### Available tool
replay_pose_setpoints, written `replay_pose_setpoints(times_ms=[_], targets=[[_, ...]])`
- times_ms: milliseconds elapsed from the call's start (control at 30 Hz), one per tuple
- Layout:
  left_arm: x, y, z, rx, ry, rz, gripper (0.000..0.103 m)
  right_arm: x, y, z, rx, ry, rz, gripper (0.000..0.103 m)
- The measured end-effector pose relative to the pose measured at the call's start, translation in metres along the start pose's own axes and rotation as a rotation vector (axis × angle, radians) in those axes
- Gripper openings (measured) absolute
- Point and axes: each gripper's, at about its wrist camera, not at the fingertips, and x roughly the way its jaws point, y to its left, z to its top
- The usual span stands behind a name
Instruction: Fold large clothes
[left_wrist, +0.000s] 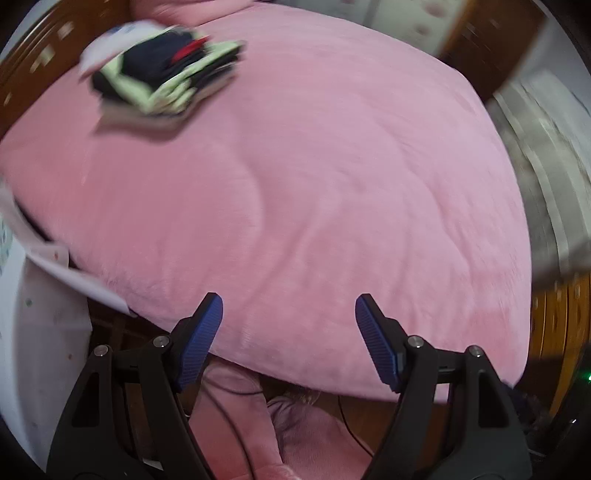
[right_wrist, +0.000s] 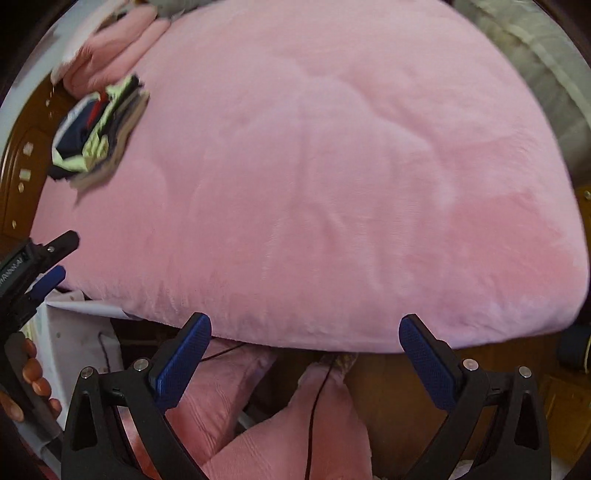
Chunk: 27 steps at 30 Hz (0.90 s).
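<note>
A stack of folded clothes (left_wrist: 162, 77), in dark navy, pale green, white and a touch of red, lies flat on the pink bed cover (left_wrist: 314, 192). In both wrist views it sits toward ten o'clock, near the cover's edge.

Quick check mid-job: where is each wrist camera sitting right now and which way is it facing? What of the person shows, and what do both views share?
Left wrist: on the left gripper, looking steeply down over the near edge of the pink bed cover; its own open blue-padded fingers show, empty.
Right wrist: on the right gripper, facing the same way; open fingers, empty, plus the left gripper and the hand holding it at left.
Shared: the pink cover and the stack of folded clothes at far left.
</note>
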Motion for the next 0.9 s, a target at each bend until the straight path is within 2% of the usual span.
replay_pose_setpoints(times_ms=[100,233,400,567,633,700,833,900], targets=[[-0.032,-0.038,-0.008,0.055,-0.024,-0.007,0.072,-0.031,-0.012,-0.006,0.030,-0.033,0.031,0.103],[-0.060,-0.071,0.007,0.104,-0.020,-0.053,0.072,-0.075,-0.034,-0.004,0.071,-0.073,0.062,0.103],[-0.095,-0.103,0.019,0.158,-0.051,-0.062,0.072,-0.132,-0.033,0.013,0.082,-0.104,0.125,0.103],[-0.111,-0.127,0.020,0.250,-0.060,-0.047,0.075,-0.174,-0.018,0.017,0.035,-0.168,0.071,0.103],[-0.113,-0.130,0.020,0.293,-0.080,-0.027,0.076,-0.180,-0.013,0.016,0.040,-0.172,0.054,0.103],[-0.112,-0.127,0.022,0.325,-0.103,0.034,0.076,-0.185,-0.003,0.014,0.019,-0.180,0.041,0.103],[-0.106,-0.107,0.025,0.297,-0.093,0.040,0.076,-0.184,0.022,0.015,-0.036,-0.142,0.051,0.103],[-0.103,-0.095,0.026,0.283,-0.083,0.041,0.076,-0.189,0.028,0.016,-0.031,-0.162,0.044,0.103]])
